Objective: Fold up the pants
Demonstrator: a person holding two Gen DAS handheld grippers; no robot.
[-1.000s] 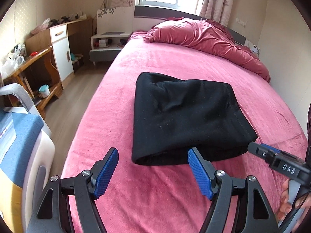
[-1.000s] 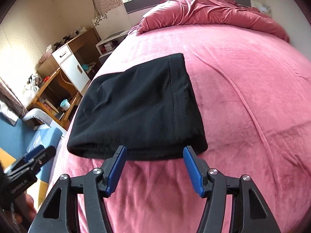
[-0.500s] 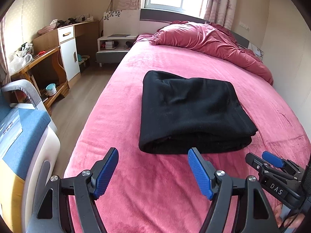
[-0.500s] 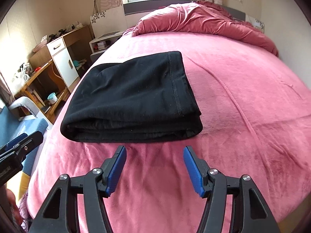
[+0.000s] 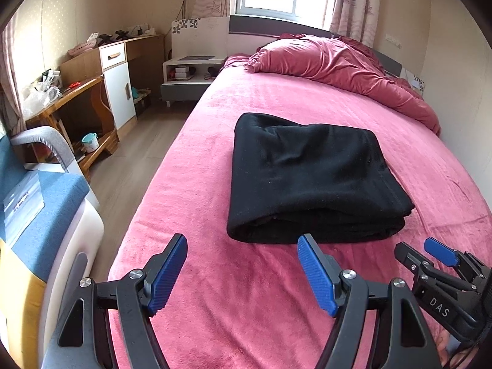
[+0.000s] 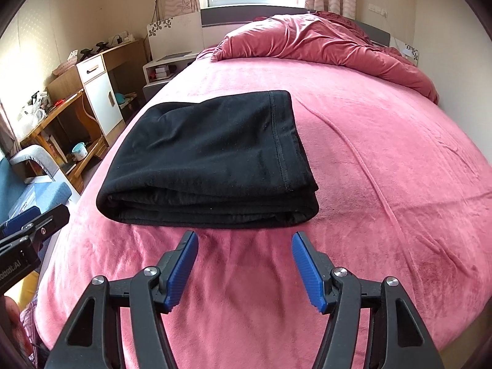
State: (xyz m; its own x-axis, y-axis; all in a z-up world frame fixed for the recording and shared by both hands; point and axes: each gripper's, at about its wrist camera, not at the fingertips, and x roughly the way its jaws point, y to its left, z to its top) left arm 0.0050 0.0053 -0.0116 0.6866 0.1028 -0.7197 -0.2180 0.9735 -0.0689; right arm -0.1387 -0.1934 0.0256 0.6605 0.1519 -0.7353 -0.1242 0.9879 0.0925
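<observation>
The black pants (image 5: 310,178) lie folded into a thick rectangle of several layers on the pink bed; they also show in the right wrist view (image 6: 212,160). My left gripper (image 5: 243,261) is open and empty, a little in front of the stack's near edge and above the bedspread. My right gripper (image 6: 244,255) is open and empty, just in front of the near edge. The right gripper also shows at the lower right of the left wrist view (image 5: 430,258). The left gripper shows at the left edge of the right wrist view (image 6: 30,224).
The pink bedspread (image 5: 246,307) covers the bed. A crumpled red duvet (image 5: 338,64) lies at the head. To the left stand a wooden desk (image 5: 67,98), a white cabinet (image 5: 120,86), a nightstand (image 5: 187,73) and a blue padded chair (image 5: 37,203).
Both grippers have pulled back from the pants' near edge and risen. The folded pants stay still on the bed.
</observation>
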